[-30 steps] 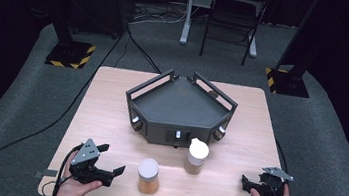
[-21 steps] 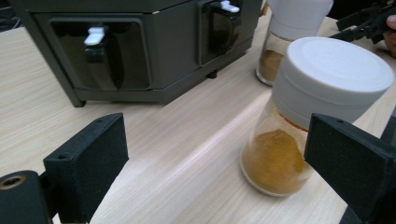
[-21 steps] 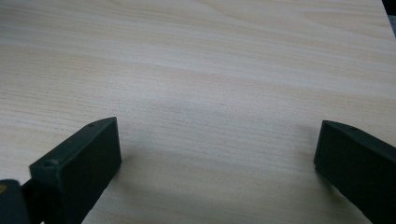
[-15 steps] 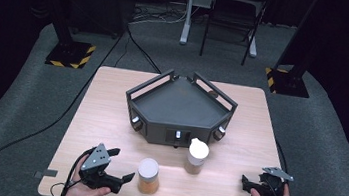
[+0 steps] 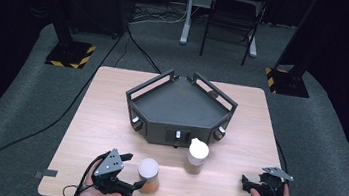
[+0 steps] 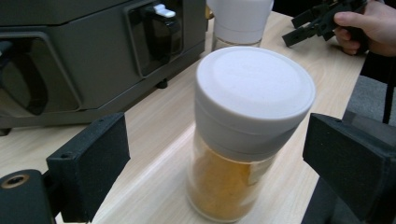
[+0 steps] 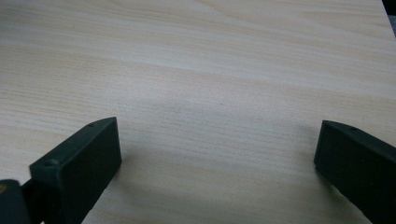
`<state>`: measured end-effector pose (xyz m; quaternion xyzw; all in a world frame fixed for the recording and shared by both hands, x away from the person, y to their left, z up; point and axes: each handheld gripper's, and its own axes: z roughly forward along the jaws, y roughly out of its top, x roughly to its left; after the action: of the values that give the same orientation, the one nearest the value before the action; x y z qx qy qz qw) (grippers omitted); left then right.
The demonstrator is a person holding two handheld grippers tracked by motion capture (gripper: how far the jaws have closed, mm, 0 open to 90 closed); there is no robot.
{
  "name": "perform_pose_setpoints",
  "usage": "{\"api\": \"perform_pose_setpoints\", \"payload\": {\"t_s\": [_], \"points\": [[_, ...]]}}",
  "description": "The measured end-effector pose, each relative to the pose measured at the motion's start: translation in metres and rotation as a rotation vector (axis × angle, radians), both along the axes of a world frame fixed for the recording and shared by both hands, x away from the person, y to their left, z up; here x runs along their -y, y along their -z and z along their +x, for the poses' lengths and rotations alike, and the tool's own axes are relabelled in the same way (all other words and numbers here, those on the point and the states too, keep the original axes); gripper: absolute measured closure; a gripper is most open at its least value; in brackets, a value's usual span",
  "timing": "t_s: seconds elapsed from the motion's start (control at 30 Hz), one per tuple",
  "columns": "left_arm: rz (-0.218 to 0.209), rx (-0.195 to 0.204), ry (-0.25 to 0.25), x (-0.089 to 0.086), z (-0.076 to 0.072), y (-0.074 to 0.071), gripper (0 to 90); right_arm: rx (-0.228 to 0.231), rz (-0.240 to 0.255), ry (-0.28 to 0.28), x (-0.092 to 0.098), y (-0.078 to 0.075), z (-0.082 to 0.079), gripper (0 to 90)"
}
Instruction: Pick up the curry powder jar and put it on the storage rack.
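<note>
Between the wide-spread fingers (image 6: 88, 172) of the left gripper (image 6: 219, 172) the orange-filled jar (image 6: 247, 135) is bracketed untouched, upright on the table (image 5: 110, 115), evidently lined up for a grasp, while the right gripper (image 7: 215, 163) is held equally wide over bare tabletop.

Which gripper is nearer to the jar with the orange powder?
Left. The left gripper has its open jaws around the jar, not touching. The right gripper rests far off, near the table's opposite edge.
</note>
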<state>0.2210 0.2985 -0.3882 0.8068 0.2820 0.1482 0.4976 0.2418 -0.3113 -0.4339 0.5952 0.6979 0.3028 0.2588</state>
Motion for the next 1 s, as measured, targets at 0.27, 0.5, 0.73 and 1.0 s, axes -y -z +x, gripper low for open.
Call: {"api": "perform_pose_setpoints", "payload": {"t_s": [0.27, 0.5, 0.73, 1.0], "points": [[0.011, -0.003, 0.013, 0.014, 0.002, 0.005, 9.5, 0.0, -0.001, -0.003, 0.0, 0.0, 0.0, 0.0], [0.006, -0.003, 0.019, 0.024, 0.004, 0.01, 13.6, 0.0, -0.001, -0.004, 0.0, 0.0, 0.0, 0.0], [-0.011, 0.003, 0.015, 0.029, 0.006, 0.018, 24.6, 0.0, -0.001, -0.004, 0.0, 0.0, 0.0, 0.0], [-0.033, 0.02, 0.004, 0.028, 0.006, 0.024, 33.8, 0.0, -0.001, -0.004, 0.0, 0.0, 0.0, 0.0]]}}
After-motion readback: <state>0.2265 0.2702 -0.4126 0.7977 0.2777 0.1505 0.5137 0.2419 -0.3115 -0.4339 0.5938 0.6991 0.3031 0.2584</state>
